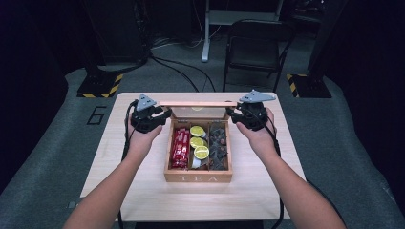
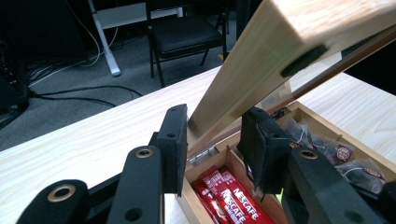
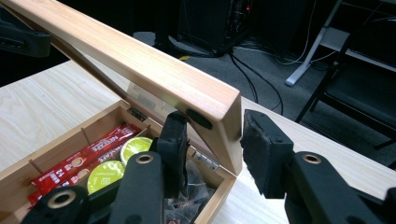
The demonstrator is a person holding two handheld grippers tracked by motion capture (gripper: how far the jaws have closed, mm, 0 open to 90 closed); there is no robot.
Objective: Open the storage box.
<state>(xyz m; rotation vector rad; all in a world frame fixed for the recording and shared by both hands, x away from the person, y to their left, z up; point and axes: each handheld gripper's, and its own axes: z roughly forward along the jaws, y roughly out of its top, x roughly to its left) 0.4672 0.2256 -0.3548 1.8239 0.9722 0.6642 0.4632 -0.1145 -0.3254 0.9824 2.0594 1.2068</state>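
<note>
A wooden tea box (image 1: 198, 178) marked TEA stands mid-table with its glass-paned lid (image 1: 198, 103) raised partway. Inside lie red coffee sachets (image 1: 180, 148) on the left, green-topped capsules (image 1: 198, 142) in the middle and dark tea bags (image 1: 218, 145) on the right. My left gripper (image 1: 166, 114) is shut on the lid's left side rail (image 2: 280, 42), which runs up from between the pads of the left gripper (image 2: 215, 140). My right gripper (image 1: 232, 114) clamps the lid's right corner (image 3: 140, 60), one pad under it and one outside, at the right gripper (image 3: 210, 140).
The light wood table (image 1: 143, 191) has bare room on both sides of the box and in front of it. Beyond its far edge stand a black folding chair (image 1: 255, 45), a white desk leg (image 1: 206, 33) and two hazard-striped stand bases (image 1: 100, 86), with cables on the floor.
</note>
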